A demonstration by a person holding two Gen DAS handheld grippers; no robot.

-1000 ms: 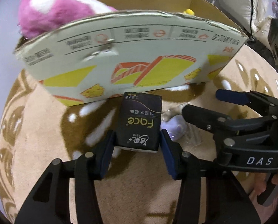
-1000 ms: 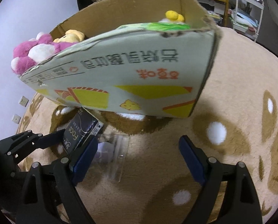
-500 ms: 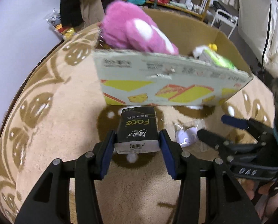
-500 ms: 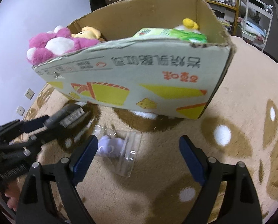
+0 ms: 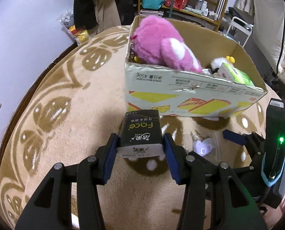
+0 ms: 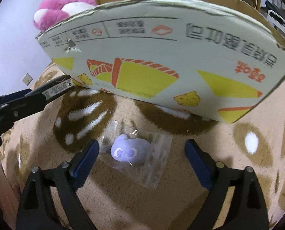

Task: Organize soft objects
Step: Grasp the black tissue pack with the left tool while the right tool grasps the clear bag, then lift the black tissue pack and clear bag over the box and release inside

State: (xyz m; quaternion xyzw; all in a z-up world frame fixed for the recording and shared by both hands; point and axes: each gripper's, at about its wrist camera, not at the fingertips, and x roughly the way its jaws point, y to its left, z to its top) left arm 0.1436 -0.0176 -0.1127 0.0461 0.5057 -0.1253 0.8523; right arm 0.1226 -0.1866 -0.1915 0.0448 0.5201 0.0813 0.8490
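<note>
A black tissue pack (image 5: 140, 132) is clamped across its narrow width between the blue pads of the left tool (image 5: 141, 149), held clear of the rug (image 5: 65, 134) just in front of the cardboard box (image 5: 180, 94). The pack is judged light and compressible, with a slick film wrap; the side-to-side hold near its lower end looks adequate, though slipping is possible if the grip is eased. The right tool (image 6: 141, 153) is spread wide, its jaws opening, with nothing gripped; a small purple plush (image 6: 129, 150) sealed in a clear plastic bag (image 6: 154, 164) lies on the rug between and just ahead of the pads, close to the box's near wall. The plush is judged very light and soft, the bag crinkly and slippery, so the bag's loose flat margin would likely slide out. A hold across the plush's bulging middle, through the film, is judged best. A pink plush (image 5: 161, 44) and a green pack (image 5: 236, 74) are already seen inside the box.
</note>
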